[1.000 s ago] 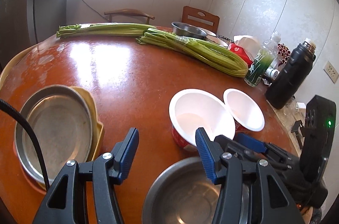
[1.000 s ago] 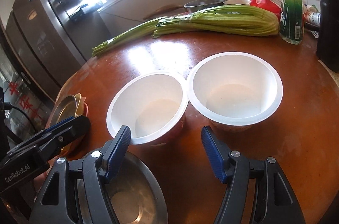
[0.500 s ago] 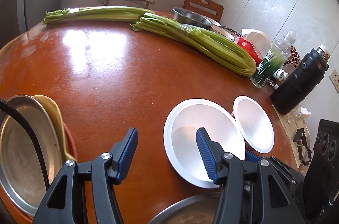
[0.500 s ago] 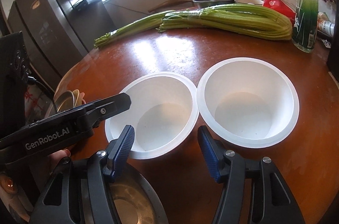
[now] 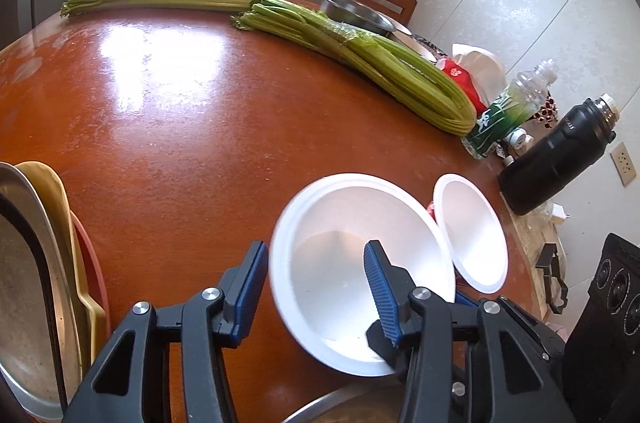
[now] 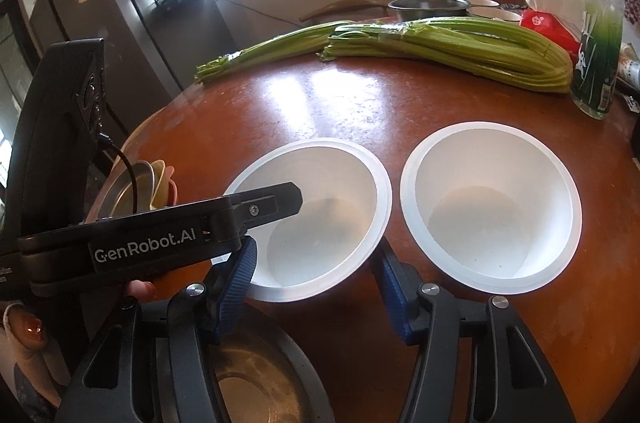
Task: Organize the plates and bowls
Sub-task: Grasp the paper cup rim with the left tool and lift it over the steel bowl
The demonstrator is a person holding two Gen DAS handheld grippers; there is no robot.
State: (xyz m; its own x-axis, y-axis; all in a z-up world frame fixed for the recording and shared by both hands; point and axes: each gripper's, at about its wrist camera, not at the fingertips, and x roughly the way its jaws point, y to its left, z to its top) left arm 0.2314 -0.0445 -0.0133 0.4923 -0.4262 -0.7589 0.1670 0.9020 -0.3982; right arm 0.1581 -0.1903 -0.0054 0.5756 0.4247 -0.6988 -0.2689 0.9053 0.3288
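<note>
Two white bowls stand side by side on the round brown table (image 5: 168,127). My left gripper (image 5: 314,287) straddles the left rim of the nearer white bowl (image 5: 332,255): one finger is inside, one outside. Its jaws are closing and the pads are still apart from the wall. One of its fingers (image 6: 276,205) reaches over that same bowl (image 6: 320,207) in the right wrist view. My right gripper (image 6: 314,275) straddles the bowl's near side under the rim, jaws closing, contact hidden. The second white bowl (image 6: 488,207) stands free to the right.
A steel bowl (image 6: 256,383) lies just under both grippers. Stacked steel and yellow plates (image 5: 24,263) sit at the table's left edge. Celery bundles (image 5: 360,59), a steel basin (image 5: 356,11), a green bottle (image 5: 504,111) and a black flask (image 5: 556,159) line the far and right sides.
My left gripper moved right and forward from above the steel bowl to the nearer white bowl, and one finger now dips inside it. The right gripper's jaws narrowed around that bowl.
</note>
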